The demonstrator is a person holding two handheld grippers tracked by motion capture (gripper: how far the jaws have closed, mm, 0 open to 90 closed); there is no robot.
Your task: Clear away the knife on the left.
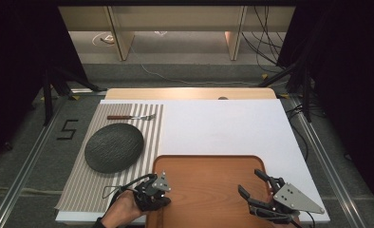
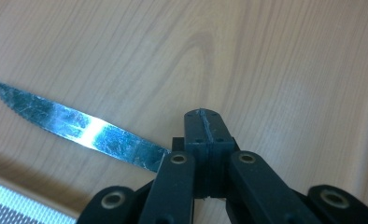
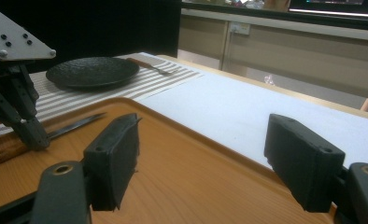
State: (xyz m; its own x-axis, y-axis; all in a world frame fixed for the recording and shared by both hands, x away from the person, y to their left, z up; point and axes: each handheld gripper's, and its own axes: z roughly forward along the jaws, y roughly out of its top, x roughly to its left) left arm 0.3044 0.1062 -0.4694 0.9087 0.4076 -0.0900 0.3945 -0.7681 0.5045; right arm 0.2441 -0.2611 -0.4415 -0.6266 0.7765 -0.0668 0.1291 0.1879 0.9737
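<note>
My left gripper (image 2: 204, 125) is shut on a table knife where the blade meets the handle. The serrated steel blade (image 2: 79, 123) sticks out to the left, close over the wooden tray (image 2: 275, 70). In the high view that gripper (image 1: 152, 195) points down at the tray's left edge with a hand behind it. The right gripper view shows it (image 3: 30, 133) pinching the knife, with the blade (image 3: 74, 125) on one side and the wooden handle (image 3: 0, 150) on the other. I cannot tell whether the knife touches the tray. My right gripper (image 1: 251, 183) (image 3: 210, 158) hovers open and empty over the tray's right side.
The orange-brown tray (image 1: 209, 157) sits at the table's near edge on a white board (image 1: 223, 126). A striped placemat (image 1: 153, 124) on the left carries a dark round plate (image 1: 114, 147) and, beyond it, a wooden-handled fork (image 1: 130, 117).
</note>
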